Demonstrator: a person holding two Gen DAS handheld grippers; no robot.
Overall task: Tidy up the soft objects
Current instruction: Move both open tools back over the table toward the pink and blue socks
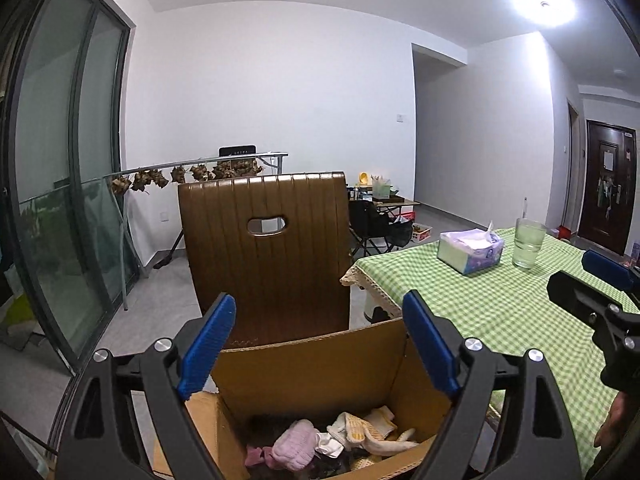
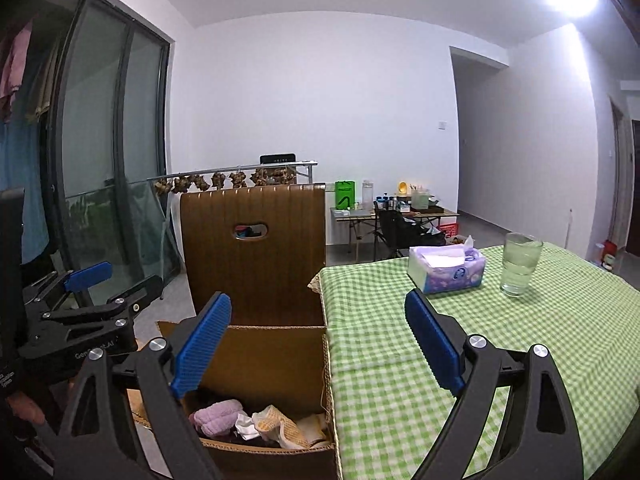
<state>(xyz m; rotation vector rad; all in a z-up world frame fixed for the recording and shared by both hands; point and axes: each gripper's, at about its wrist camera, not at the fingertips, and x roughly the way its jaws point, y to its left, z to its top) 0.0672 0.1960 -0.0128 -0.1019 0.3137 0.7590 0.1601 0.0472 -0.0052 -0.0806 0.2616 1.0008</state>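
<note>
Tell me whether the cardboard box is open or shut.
Open: the cardboard box has its flaps up, and a pink cloth and pale socks show inside.

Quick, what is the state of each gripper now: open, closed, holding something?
Left gripper: open, empty, above the brown cardboard box of soft cloth items.
Right gripper: open, empty.

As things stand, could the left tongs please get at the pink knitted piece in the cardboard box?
Probably yes: the left tongs hang open over the open-topped cardboard box, and the pink knitted piece lies on top, uncovered.
</note>
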